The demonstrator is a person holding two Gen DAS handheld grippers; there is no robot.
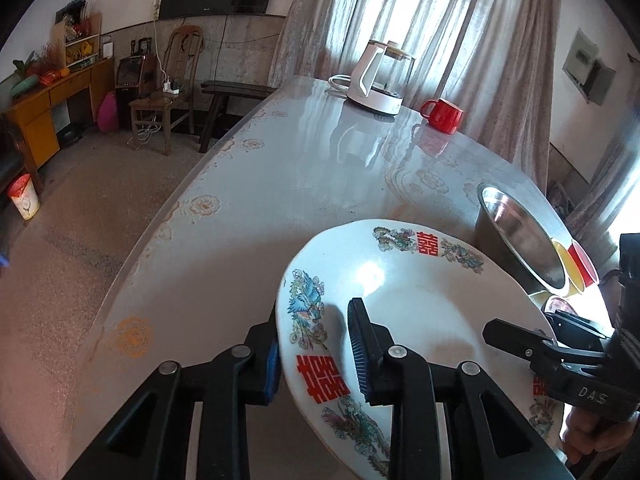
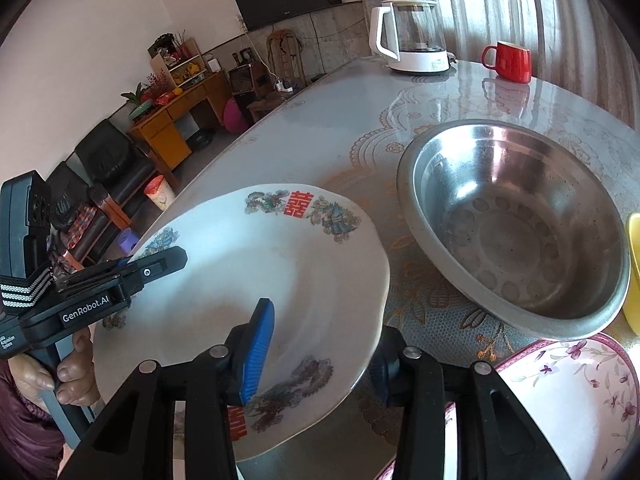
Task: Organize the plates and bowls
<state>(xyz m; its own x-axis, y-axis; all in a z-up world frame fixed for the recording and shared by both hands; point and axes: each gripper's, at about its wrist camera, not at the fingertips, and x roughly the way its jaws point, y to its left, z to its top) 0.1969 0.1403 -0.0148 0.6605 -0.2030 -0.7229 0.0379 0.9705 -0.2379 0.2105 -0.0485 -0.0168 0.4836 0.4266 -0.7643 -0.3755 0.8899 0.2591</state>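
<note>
White dragon plate (image 1: 404,304) lifted, tilted above table (image 1: 280,184), left of steel bowl (image 2: 516,232). Left gripper (image 1: 316,356) clamped on near-left rim, right gripper (image 2: 320,356) clamped on right rim. Glazed ceramic: stiff, slick, chippable; grip rim only, keep level. Steel bowl empty. Flowered plate (image 2: 568,396) empty.

Both wrist views close over plate (image 1: 400,304), seemingly.
</note>
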